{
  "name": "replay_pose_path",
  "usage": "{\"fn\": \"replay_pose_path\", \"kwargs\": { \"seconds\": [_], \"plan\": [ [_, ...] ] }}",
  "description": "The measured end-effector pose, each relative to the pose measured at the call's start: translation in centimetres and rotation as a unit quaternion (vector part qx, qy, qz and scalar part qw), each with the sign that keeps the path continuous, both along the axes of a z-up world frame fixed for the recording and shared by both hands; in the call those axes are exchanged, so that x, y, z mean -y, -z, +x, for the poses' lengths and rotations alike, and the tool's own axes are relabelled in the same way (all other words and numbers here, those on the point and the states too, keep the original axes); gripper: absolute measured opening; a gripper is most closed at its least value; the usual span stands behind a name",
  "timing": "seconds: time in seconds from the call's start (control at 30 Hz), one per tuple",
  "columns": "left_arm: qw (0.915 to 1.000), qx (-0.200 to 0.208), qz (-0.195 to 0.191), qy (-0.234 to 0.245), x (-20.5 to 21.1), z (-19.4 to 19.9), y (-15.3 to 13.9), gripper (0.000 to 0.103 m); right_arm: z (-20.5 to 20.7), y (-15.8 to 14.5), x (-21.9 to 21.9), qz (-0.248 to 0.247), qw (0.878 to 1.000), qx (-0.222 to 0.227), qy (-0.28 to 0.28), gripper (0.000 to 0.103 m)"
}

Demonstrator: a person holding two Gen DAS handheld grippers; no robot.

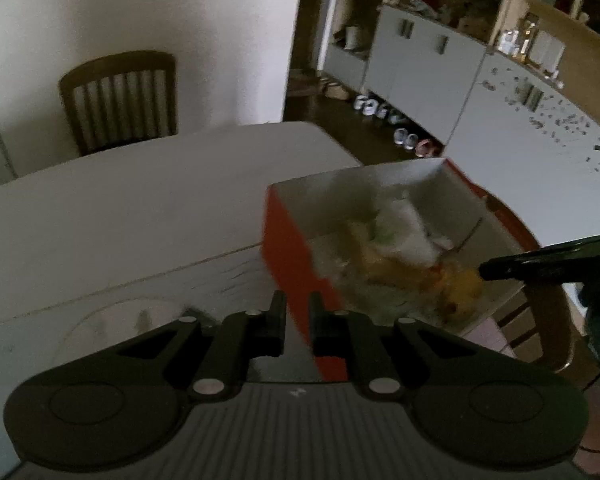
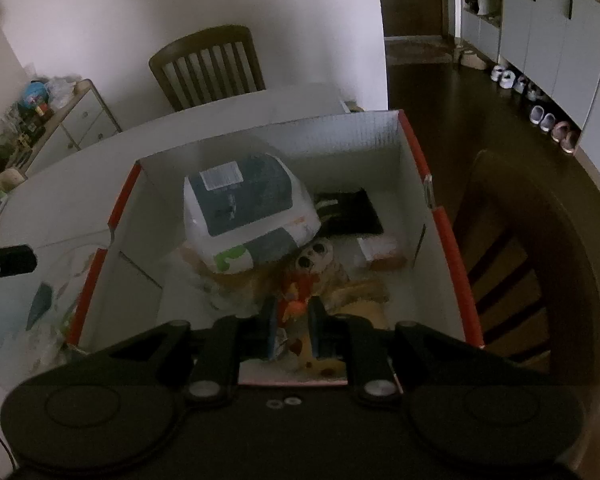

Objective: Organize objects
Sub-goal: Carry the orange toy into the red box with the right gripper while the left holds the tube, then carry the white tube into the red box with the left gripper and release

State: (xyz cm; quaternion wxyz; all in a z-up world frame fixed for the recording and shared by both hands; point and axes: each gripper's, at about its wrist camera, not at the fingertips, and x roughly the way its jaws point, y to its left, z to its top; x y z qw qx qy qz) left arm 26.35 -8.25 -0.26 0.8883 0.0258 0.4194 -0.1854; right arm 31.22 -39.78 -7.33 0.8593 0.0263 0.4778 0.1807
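A: Where is the box?

B: The red box [image 2: 444, 216] sits on the white table [image 1: 120, 200]. In the right view it lies right under and ahead of the right gripper [image 2: 293, 322]. In the left view, the box's red wall stands between and just past the fingers of the left gripper [image 1: 297, 312].

A: Are the left fingers pinching that wall?

B: They are pulled close together, and the red edge shows in the narrow gap. The picture is blurry there, so I cannot tell if they touch it.

A: And the right ones?

B: Pulled in close too, with a small orange and red toy [image 2: 294, 300] between them. It looks pinched. Its lower part is hidden behind the fingers.

A: What else is in the box?

B: A white and grey packet [image 2: 248, 216] lies ahead of the right fingers, with something black [image 2: 350, 212] past it to the right. A thing with two round eyes [image 2: 316, 254] sits just ahead of the fingertips. I cannot tell what it is. In the left view the inside is only a smear of white and yellow.

A: Anything cut off?

B: A brown chair [image 2: 210, 66] stands behind the table, with its legs hidden.
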Motion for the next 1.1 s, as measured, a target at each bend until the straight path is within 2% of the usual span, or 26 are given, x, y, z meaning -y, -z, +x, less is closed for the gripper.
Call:
{"fn": "replay_pose_path", "kwargs": {
  "seconds": [0.17,0.23,0.33,0.37,0.4,0.5,0.57,0.6,0.67,0.73,0.93,1.1],
  "plan": [
    [0.9995,-0.018,0.007,-0.023,-2.7,0.0,0.7,0.012,-0.4,0.2,0.1,-0.01,1.0,0.002,0.0,0.016],
    [0.9991,-0.026,0.014,-0.03,-3.6,0.1,1.3,0.02,-0.5,0.2,0.2,-0.007,1.0,-0.001,-0.001,0.017],
    [0.9987,-0.033,0.022,-0.033,-4.9,0.0,2.2,0.045,-0.6,0.1,0.3,-0.012,1.0,-0.002,0.003,0.019],
    [0.9986,-0.037,0.023,-0.029,-5.2,-0.1,2.6,0.059,-0.6,0.0,0.3,-0.014,1.0,0.0,0.003,0.02],
    [0.9986,-0.041,0.022,-0.023,-5.5,-0.2,2.9,0.062,-0.7,0.0,0.3,-0.014,1.0,0.001,0.003,0.02],
    [0.9976,-0.052,0.044,-0.007,-5.7,-0.3,4.1,0.062,-0.8,-0.3,0.3,-0.006,1.0,0.002,0.0,0.025],
    [0.9964,-0.056,0.063,0.004,-5.8,-0.4,5.1,0.062,-0.9,-0.4,0.3,-0.002,1.0,0.003,0.001,0.036],
    [0.9957,-0.06,0.07,0.011,-5.9,-0.4,5.6,0.066,-1.0,-0.5,0.2,0.0,1.0,0.005,0.003,0.04],
    [0.9941,-0.064,0.084,0.024,-5.9,-0.3,6.8,0.07,-1.3,-0.7,0.2,0.008,1.0,0.011,0.002,0.066],
    [0.9931,-0.067,0.091,0.032,-6.0,-0.2,7.8,0.07,-1.6,-1.0,0.1,0.013,1.0,0.018,0.003,0.081],
    [0.99,-0.086,0.097,0.054,-6.3,0.6,10.7,0.074,-2.2,-1.2,-0.3,0.011,1.0,0.019,0.005,0.081],
    [0.9881,-0.088,0.112,0.057,-6.5,0.8,11.7,0.074,-2.6,-1.1,-0.3,0.009,1.0,0.017,0.013,0.081]
  ]
}}
